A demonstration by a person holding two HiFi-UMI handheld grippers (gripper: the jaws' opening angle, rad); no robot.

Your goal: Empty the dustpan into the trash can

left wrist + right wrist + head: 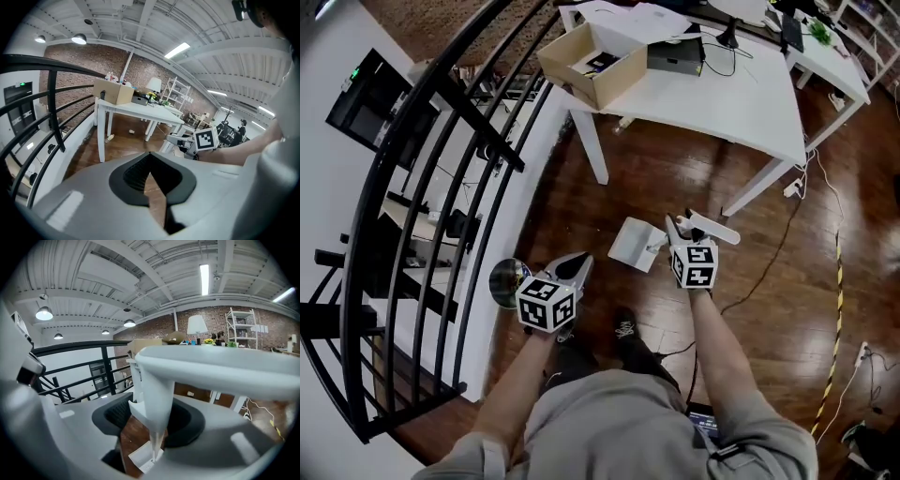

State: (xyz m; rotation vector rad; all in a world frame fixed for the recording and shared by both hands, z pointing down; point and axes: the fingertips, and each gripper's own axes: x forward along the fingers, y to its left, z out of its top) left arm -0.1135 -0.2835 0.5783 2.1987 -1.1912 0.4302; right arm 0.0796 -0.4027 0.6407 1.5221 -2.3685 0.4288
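My right gripper (677,231) is shut on the white dustpan, whose pan (636,244) hangs to its left above the wooden floor. The dustpan's long handle (712,229) sticks out to the right. In the right gripper view the handle (211,369) runs across the top and its stem drops between the jaws of my right gripper (152,430). A small round trash can (508,280) with a shiny inside stands by the railing. My left gripper (577,268) hovers just right of it, shut and empty. In the left gripper view the tips of my left gripper (150,157) meet with nothing between them.
A black metal railing (422,187) runs along the left. A white table (731,112) stands ahead with a cardboard box (595,61) on it. Cables and a yellow-black tape line (836,309) lie on the floor at the right. The person's shoe (624,329) is below the dustpan.
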